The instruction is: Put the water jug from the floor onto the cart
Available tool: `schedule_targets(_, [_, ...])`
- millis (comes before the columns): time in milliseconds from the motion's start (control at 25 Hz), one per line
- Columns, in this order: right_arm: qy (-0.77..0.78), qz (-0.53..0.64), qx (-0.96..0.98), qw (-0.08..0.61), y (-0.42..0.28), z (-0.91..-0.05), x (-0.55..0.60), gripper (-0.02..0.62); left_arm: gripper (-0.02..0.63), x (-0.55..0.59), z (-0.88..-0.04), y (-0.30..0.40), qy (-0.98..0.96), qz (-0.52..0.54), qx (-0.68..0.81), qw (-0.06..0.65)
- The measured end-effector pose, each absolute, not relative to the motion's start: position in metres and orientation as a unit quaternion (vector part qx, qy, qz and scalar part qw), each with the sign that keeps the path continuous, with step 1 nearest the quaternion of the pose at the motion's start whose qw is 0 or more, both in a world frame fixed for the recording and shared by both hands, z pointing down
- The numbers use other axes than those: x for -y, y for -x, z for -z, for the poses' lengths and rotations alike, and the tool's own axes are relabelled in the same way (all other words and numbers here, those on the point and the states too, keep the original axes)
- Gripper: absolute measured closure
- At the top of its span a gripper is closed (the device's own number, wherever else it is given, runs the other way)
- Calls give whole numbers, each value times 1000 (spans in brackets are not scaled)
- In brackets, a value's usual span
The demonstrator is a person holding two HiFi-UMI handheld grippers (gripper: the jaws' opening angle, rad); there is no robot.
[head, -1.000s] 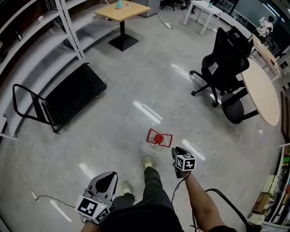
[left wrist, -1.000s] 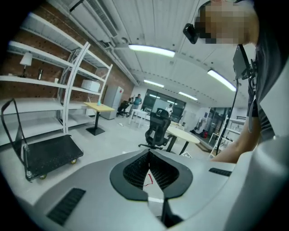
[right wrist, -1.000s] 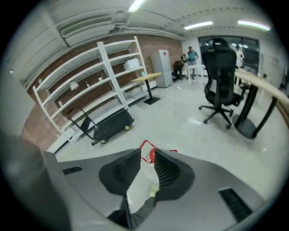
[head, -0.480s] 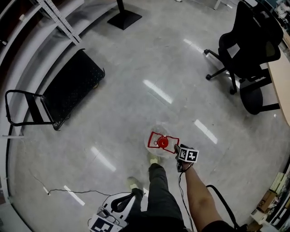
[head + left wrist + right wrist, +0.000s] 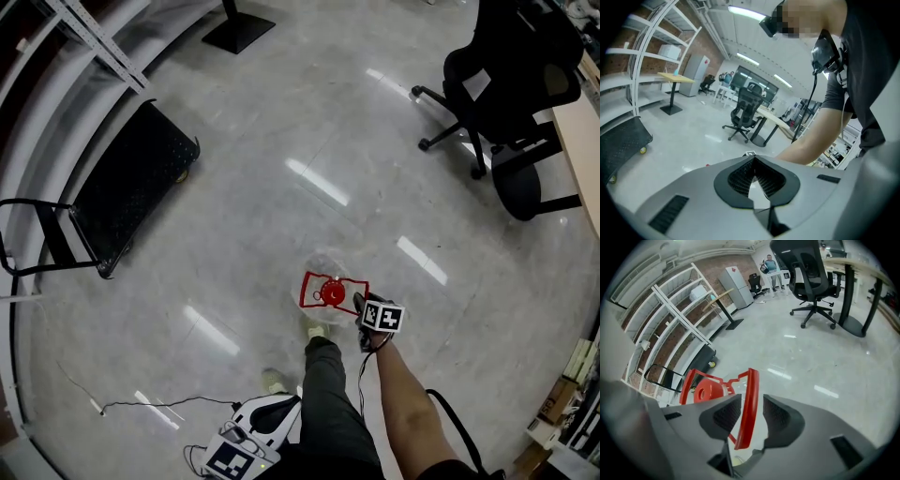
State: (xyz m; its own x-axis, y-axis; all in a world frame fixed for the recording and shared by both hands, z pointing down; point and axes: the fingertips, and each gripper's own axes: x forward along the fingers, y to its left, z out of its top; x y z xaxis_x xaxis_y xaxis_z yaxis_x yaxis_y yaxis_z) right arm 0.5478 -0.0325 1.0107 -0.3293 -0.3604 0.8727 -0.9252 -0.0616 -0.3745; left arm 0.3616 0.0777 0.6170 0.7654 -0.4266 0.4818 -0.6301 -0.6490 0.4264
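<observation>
Red handle of water jug sits btwn R gripper's wide-spread jaws, unpinched; L gripper jaws pressed together, empty; jug on floor.

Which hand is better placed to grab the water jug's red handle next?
Right. The right gripper has its open fingers on either side of the red handle of the water jug, not pressing on it. The left gripper hangs beside the person's leg, away from the jug, fingers together.
</observation>
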Motion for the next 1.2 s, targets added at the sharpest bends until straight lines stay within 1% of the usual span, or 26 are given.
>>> schedule_targets(160, [-514, -518, 633, 260, -550, -1021, 38, 453, 604, -69, -647, -380, -893, -178, 274, 310])
schedule_targets(200, [-510, -519, 636, 255, -549, -1022, 39, 467, 604, -66, -654, -384, -893, -178, 270, 313])
schedule_targets(240, [-507, -522, 639, 250, -548, -1023, 40, 517, 604, -63, -659, -389, -894, -179, 265, 312])
schedule_targets(280, [-504, -525, 641, 244, -547, -1023, 41, 548, 604, -61, -664, -393, -896, -182, 261, 310])
schedule_targets(320, [-502, -528, 642, 239, -546, -1022, 43, 555, 604, -59, -667, -397, -897, -185, 257, 309])
schedule_targets(880, [-491, -568, 630, 200, -529, -996, 41, 560, 604, -53, -665, -412, -895, -193, 243, 320])
schedule_targets(1040, [-483, -575, 636, 177, -515, -973, 38, 560, 604, -51, -653, -407, -895, -189, 250, 316])
schedule_targets(1200, [-472, -586, 642, 148, -504, -923, 39, 560, 604, -52, -626, -403, -894, -186, 252, 321])
